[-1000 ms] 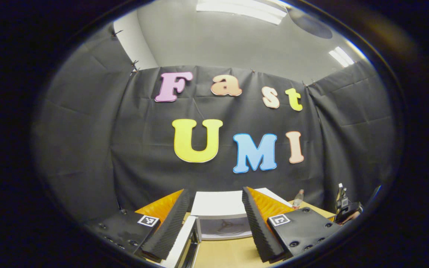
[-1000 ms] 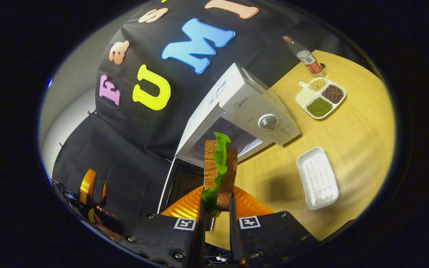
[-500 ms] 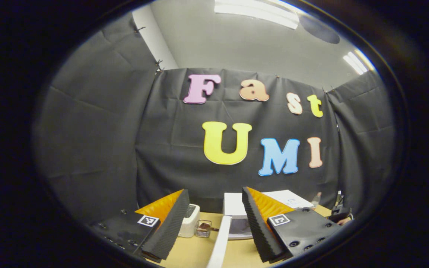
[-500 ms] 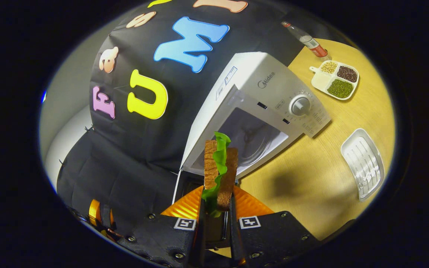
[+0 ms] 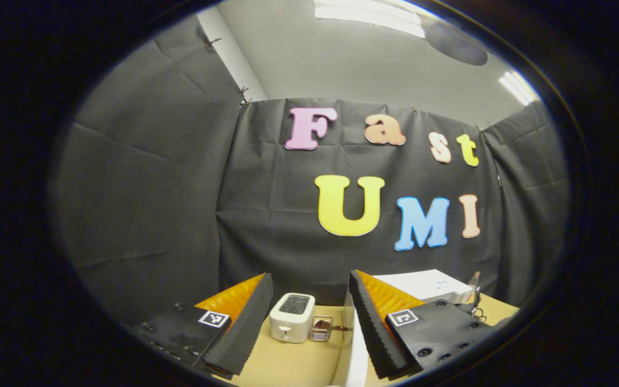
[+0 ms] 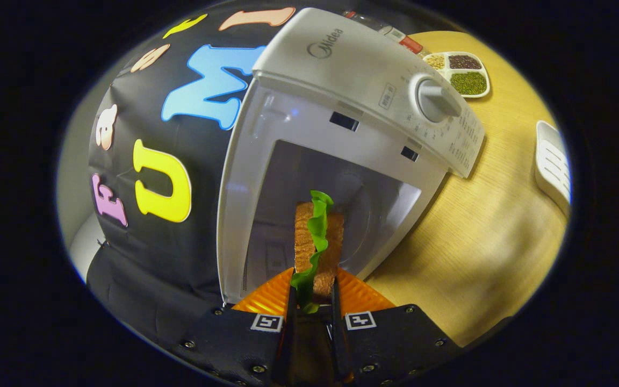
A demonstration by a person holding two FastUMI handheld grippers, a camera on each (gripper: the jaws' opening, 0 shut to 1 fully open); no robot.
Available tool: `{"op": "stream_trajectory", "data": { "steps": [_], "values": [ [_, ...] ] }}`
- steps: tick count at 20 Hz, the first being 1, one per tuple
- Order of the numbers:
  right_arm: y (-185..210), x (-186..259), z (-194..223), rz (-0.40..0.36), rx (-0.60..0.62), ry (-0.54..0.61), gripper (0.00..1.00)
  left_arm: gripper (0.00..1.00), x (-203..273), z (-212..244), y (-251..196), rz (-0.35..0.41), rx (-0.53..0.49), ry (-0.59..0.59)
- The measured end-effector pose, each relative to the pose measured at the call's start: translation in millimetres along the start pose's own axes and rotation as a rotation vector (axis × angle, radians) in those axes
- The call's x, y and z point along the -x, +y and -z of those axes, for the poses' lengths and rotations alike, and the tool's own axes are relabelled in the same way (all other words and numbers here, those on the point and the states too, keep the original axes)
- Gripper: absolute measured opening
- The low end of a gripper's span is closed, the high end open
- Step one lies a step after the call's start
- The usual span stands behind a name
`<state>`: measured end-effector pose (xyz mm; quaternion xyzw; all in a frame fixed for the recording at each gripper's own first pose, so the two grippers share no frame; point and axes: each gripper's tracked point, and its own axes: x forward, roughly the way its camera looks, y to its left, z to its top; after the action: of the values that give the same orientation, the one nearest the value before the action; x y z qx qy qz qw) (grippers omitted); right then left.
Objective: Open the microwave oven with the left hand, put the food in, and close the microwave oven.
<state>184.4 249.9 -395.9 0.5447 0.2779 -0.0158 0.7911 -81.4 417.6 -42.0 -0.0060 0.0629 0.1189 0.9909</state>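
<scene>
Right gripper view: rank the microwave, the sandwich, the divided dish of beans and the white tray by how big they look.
1. Microwave, by far.
2. Sandwich, though it is nearest the camera.
3. Divided dish and white tray: similar; the tray is cut off at the edge, so no ranking.

Each gripper, the left gripper (image 5: 309, 317) and the right gripper (image 6: 312, 301), has a dark matte housing studded with round screws. A small square black-and-white marker sits on each side of the housing. The jaws are wedge-shaped, ribbed along their inner faces, with ridged outer shells.
</scene>
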Motion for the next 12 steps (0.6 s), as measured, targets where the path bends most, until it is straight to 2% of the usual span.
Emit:
{"op": "stream_trajectory", "data": {
  "steps": [4,7,12],
  "values": [
    [-14,-44,-3,0.048,-0.142,-0.121,0.28,0.89,2,7,20,0.000,-0.030,0.027],
    [-11,-69,-10,0.031,-0.243,-0.209,0.28,0.89,0,6,30,-0.008,-0.048,0.030],
    [-12,-86,-9,0.036,-0.286,-0.223,0.29,0.91,-5,17,31,0.016,-0.048,0.052]
  ]
}}
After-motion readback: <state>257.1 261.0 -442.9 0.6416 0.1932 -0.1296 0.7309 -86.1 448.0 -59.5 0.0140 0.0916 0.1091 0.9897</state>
